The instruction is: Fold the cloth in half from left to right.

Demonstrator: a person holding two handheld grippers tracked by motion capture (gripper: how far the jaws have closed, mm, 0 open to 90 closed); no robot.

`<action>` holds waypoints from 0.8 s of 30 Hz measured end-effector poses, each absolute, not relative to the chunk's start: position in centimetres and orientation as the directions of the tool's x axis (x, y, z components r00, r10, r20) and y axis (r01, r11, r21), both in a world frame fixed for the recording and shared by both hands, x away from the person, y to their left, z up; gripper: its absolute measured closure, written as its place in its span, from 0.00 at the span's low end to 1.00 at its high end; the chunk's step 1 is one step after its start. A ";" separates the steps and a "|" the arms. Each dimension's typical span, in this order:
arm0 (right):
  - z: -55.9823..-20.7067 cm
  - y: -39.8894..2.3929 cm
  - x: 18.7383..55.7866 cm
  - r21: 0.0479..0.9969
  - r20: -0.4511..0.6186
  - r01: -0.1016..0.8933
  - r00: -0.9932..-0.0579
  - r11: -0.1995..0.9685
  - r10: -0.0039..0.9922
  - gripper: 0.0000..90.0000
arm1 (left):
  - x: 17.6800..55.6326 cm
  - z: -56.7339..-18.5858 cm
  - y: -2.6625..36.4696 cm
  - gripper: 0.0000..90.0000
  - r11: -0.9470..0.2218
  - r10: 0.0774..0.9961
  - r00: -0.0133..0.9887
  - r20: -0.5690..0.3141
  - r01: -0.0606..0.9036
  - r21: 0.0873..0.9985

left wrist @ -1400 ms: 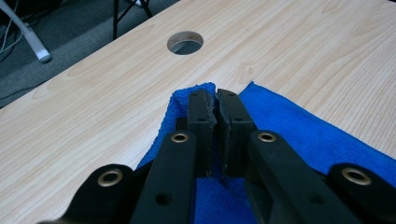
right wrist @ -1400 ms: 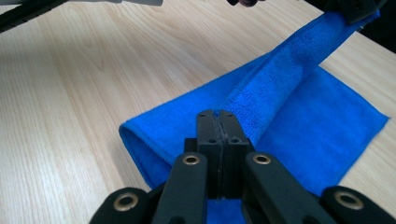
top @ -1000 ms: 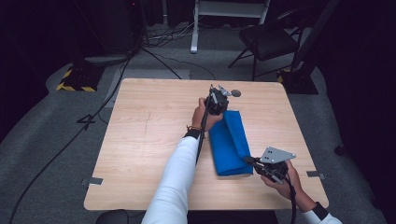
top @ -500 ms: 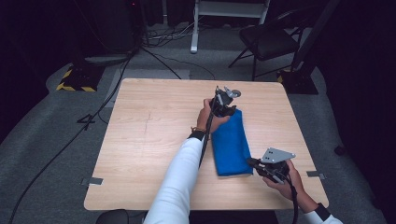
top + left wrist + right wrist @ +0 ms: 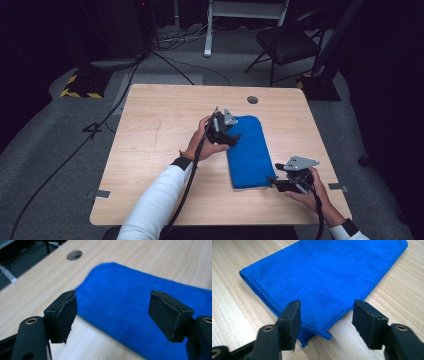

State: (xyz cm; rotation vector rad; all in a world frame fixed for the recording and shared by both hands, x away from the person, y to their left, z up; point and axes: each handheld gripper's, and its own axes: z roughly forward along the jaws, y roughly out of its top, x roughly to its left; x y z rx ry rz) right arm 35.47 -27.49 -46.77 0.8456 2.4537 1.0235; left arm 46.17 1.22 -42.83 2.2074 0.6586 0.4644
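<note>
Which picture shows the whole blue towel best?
The high view: the blue towel lies flat on the table, its whole folded shape visible between both grippers. The right gripper view shows most of it close up, with a near corner. The left gripper view shows just one rounded end.

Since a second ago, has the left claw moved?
Yes. The left claw has pulled back from the round hole near the table's far edge toward the person, along the blue cloth's left edge. Its jaws have just been opening, with nothing between them.

Dark studio lab, floor cables point(image 5: 165, 37), hazard tape point(image 5: 80, 93)
</note>
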 end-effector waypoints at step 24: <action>-48.7 -28.0 37.4 0.700 -0.157 0.376 -0.749 0.607 0.644 0.40 | 38.6 -49.0 -0.1 0.21 -0.739 0.389 0.912 0.128 0.226 0.635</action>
